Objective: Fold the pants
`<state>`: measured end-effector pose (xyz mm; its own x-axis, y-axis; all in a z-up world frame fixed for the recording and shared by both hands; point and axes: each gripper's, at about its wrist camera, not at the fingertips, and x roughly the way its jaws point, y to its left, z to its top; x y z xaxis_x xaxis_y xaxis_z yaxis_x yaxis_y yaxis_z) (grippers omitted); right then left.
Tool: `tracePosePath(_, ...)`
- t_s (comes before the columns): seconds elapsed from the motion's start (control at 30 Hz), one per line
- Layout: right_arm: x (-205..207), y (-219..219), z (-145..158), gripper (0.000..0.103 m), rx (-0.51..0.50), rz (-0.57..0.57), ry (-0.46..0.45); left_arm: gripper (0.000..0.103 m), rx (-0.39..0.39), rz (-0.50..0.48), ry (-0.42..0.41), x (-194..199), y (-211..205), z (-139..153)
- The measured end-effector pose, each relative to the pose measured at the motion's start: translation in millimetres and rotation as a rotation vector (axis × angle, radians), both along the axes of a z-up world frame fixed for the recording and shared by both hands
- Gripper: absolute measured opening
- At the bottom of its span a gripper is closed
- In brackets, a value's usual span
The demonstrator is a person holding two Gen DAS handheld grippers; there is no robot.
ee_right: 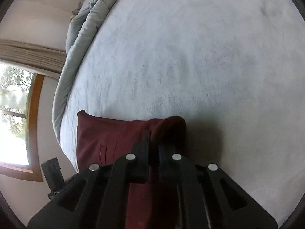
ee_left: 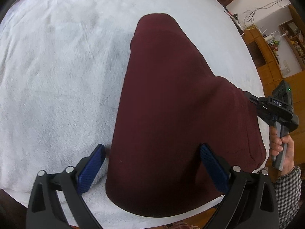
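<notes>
**Right fingers clamped on the pants, left fingers spread wide**

Left wrist view: your left gripper point(ee_left: 152, 164) points steeply down at the bed point(ee_left: 57, 66), its 2 blue-padded fingers point(ee_left: 91, 168) spread wide. One pad hangs over the pale fleece, the other over the maroon pants point(ee_left: 171, 114), and neither presses on cloth. The pants lie flat on the bed as one long folded band, narrow at the far end and broad near you. At the right edge, your right hand point(ee_left: 282, 148), in a checked sleeve, holds the right gripper point(ee_left: 251, 100), whose fingertips meet the cloth's side edge.

Right wrist view: your right gripper point(ee_right: 153, 139) tilts downward, its fingers closed tight on a bunched fold of the pants point(ee_right: 106, 139). The rest of the garment spreads flat leftward near the bed's edge point(ee_right: 190, 66).
</notes>
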<state>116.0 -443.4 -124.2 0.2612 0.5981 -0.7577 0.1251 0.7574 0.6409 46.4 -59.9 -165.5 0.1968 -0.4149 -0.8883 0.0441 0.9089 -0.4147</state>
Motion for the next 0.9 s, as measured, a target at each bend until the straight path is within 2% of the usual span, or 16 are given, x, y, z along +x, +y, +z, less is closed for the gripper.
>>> tracePosePath(0.03,-3,-3,3,0.02,0.017,-0.01,-0.007,0.099,-0.001,-0.007,-0.003,0,0,2)
tracePosePath(0.07,-7,-6,7,0.039,0.027,-0.015,-0.013,0.099,-0.006,-0.013,0.001,-1,0,3)
tracePosePath(0.1,-12,-7,13,0.053,0.031,-0.017,-0.026,0.099,-0.014,-0.016,0.007,-2,2,4)
tracePosePath(0.17,-33,-6,33,0.054,0.021,0.006,-0.081,0.099,-0.052,-0.027,0.014,-5,8,10)
tracePosePath(0.2,-42,-7,37,0.054,0.024,0.014,-0.081,0.099,-0.075,-0.032,0.013,-8,12,13)
tracePosePath(0.3,-82,-6,49,0.06,0.061,0.038,-0.061,0.099,-0.13,-0.028,0.026,-18,30,13)
tracePosePath(0.4,-113,-1,45,0.066,0.116,0.034,-0.018,0.099,-0.149,-0.019,0.046,-23,42,7)
tracePosePath(0.57,-141,14,30,0.066,0.207,0.022,0.056,0.099,-0.172,-0.011,0.072,-28,38,0)
tracePosePath(0.6,-142,17,28,0.063,0.212,0.025,0.059,0.099,-0.169,-0.018,0.063,-29,30,2)
tracePosePath(0.63,-142,21,26,0.06,0.202,0.026,0.062,0.099,-0.157,-0.021,0.063,-27,30,2)
tracePosePath(0.7,-140,24,23,0.024,0.181,0.023,0.078,0.099,-0.145,-0.014,0.069,-23,28,1)
tracePosePath(0.77,-138,22,24,0.02,0.213,0.009,0.091,0.099,-0.15,-0.006,0.074,-21,29,2)
tracePosePath(0.83,-140,20,31,0.017,0.151,0.029,0.078,0.099,-0.156,-0.008,0.061,-23,26,4)
tracePosePath(0.9,-148,17,25,0.017,0.111,0.027,0.116,0.099,-0.133,-0.014,0.049,-23,27,3)
